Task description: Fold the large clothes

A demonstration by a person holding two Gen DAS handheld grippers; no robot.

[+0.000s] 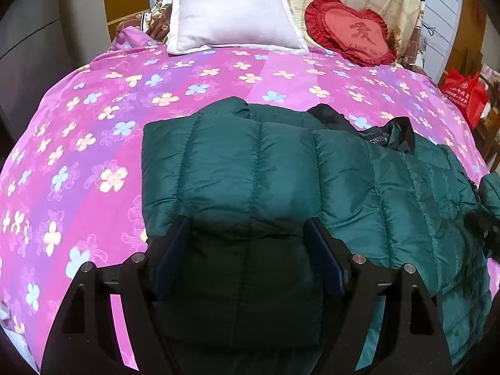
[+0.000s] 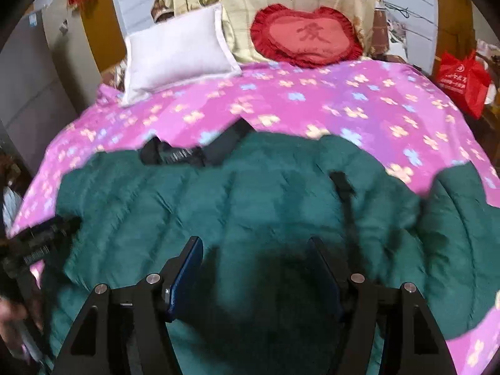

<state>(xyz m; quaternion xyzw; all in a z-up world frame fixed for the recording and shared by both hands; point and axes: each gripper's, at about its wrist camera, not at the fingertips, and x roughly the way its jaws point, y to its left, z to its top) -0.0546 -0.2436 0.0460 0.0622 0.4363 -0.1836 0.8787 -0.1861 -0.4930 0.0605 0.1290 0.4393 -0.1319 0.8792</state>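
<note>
So the green puffer jacket [image 1: 250, 162] is lying across the near end of my bed, on the pink flowered bedspread [image 1: 93, 125]. From my left side one quilted section looks folded over on top of the rest, with the dark collar and label [image 1: 378, 137] peeking out toward the right.

My left gripper [image 1: 247, 250] has its fingers spread wide, with a puffy bulge of jacket sitting between them (nothing pinched as far as I can see). My right gripper [image 2: 256, 265] is the same deal, fingers apart over the jacket body, and that view is pretty blurry. A black strap [image 2: 343, 193] runs down the fabric just ahead of it.

Up at the head of the bed: a white pillow [image 1: 231, 15], a red heart cushion [image 1: 353, 31], and off the right edge a red bag [image 1: 462, 93].
</note>
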